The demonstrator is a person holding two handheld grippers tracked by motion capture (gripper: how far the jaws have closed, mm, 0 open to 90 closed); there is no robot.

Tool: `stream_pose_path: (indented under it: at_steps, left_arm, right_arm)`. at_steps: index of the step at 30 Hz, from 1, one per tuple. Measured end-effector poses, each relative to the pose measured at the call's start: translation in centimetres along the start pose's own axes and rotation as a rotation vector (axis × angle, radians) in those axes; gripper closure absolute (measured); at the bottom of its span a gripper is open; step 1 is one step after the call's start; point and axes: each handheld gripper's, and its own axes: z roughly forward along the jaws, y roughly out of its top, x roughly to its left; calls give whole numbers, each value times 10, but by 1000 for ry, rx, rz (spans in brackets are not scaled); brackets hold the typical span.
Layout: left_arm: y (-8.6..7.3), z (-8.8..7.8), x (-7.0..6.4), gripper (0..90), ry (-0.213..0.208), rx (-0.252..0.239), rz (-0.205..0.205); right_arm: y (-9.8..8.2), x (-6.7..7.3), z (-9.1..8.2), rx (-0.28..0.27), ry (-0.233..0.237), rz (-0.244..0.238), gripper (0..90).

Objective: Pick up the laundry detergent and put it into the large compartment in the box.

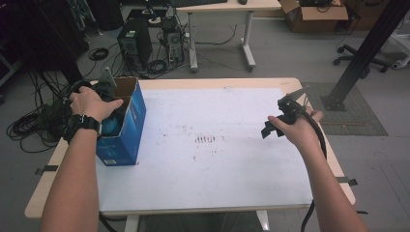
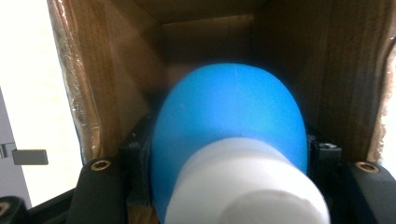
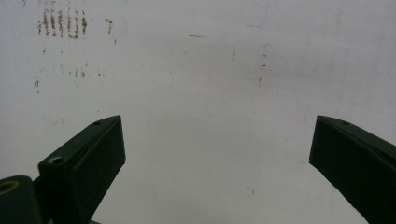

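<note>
Forearms enter from the near edge of the high view, one at each side of the table (image 1: 203, 83), a pale wooden top covered by a white sheet (image 1: 217, 159)

Left side: left hand (image 1: 89, 104), a black watch (image 1: 83, 123) on its wrist, holds the left gripper (image 1: 112, 123) down inside an open blue box (image 1: 124, 126) that stands upright near the table's left edge. Brown cardboard shows on the box's inner walls. In the left gripper view a blue rounded object (image 2: 229, 135) with a white cylindrical part (image 2: 245, 184) nearest the lens sits between the two black jaws, one jaw against each flank; jaws clamped on it, the object within the box, bare cardboard walls around and behind it. What the object is cannot be told; the white part is blurred

Centre: sheet bare save for dark scuff marks (image 1: 205, 139), a short row of vertical strokes with scattered specks around. The same marks (image 3: 60, 21) show at the upper left of the right gripper view

Right side: right hand (image 1: 300, 129) holds the right gripper (image 1: 270, 128) above the sheet near the table's right edge, well apart from the box, a black cable (image 1: 316, 145) trailing back along the forearm. In the right gripper view its jaws stand wide apart, white sheet between them, nothing held

Beyond the table: grey floor, computer towers (image 1: 135, 46) with tangled cables, a second desk (image 1: 220, 7), a cardboard carton (image 1: 316, 15) at far right
</note>
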Motion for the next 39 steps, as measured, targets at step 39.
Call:
stream_pose_path:
  at_steps: [39]
  left_arm:
    - [-3, -22, -1, 296, -24, -13, -10]
  right_arm:
    - [-1, 3, 0, 1, 5, -6, 35]
